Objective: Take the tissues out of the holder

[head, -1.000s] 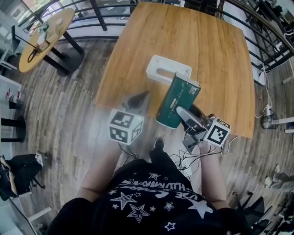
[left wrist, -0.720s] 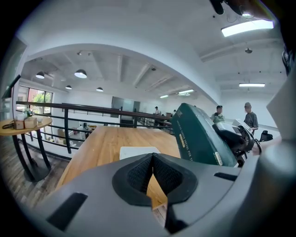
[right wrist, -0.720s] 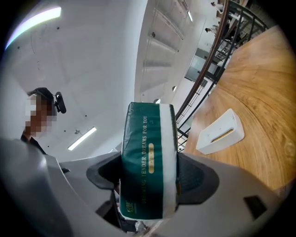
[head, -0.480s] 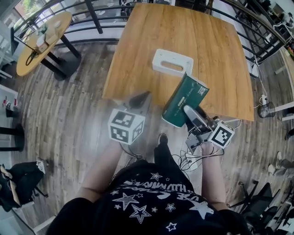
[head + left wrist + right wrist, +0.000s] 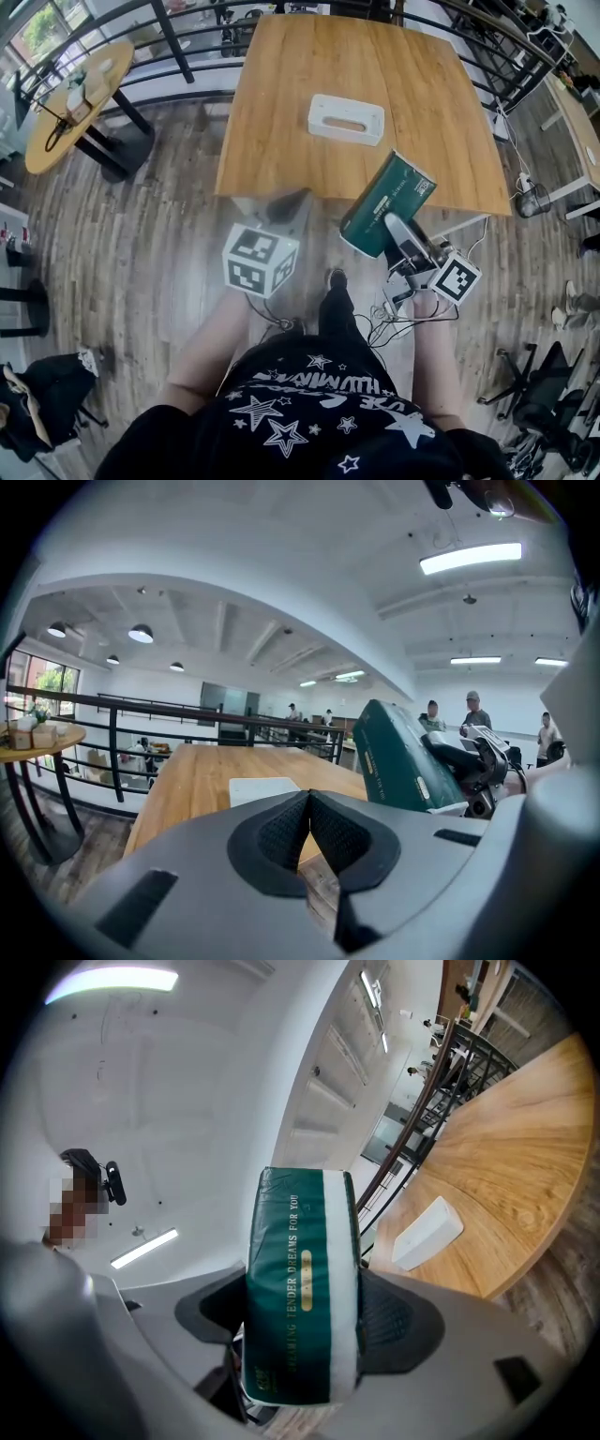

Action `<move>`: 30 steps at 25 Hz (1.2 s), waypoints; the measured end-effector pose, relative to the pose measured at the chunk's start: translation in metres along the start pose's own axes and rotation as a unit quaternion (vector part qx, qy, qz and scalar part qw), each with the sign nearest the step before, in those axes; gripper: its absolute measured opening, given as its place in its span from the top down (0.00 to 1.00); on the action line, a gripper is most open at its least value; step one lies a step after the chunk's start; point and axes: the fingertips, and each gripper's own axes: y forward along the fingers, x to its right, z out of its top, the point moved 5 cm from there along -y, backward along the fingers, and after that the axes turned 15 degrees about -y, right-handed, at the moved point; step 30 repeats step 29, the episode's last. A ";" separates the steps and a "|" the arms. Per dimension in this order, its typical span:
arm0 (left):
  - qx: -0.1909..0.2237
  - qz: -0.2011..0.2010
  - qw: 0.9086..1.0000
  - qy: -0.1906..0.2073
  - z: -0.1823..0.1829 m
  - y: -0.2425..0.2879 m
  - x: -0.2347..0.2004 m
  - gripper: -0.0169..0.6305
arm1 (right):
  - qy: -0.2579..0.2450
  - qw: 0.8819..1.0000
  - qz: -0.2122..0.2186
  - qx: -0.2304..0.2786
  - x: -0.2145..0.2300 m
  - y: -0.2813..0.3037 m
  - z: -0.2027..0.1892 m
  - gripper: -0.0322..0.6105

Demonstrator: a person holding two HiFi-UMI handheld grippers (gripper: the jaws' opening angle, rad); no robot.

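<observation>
The right gripper (image 5: 392,227) is clamped on the lower end of the green tissue pack (image 5: 386,199). The pack is tilted and hangs at centre right of the head view, past the near edge of the table (image 5: 281,112). It is well apart from the white holder (image 5: 346,119), which lies empty at upper centre. The left gripper (image 5: 281,202) has its jaws together on nothing and gives no support. Risk: the soft wrapper is gripped at one end only, so the pack may sag or slip. It would then likely fall to the floor, not the table.
</observation>
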 end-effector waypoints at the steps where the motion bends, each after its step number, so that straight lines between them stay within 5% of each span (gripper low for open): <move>1: 0.000 -0.003 1.000 0.001 -0.001 -0.007 0.001 0.96 | 0.001 1.000 -0.003 0.004 -0.007 -0.002 -0.003 0.40; 15: -0.001 -0.032 0.999 -0.008 -0.019 -0.056 0.017 0.96 | 0.001 1.000 -0.023 0.018 -0.055 -0.033 -0.023 0.40; 30: 0.018 -0.013 1.000 0.003 -0.043 -0.076 0.112 0.96 | -0.001 1.000 0.000 0.023 -0.066 -0.124 -0.002 0.40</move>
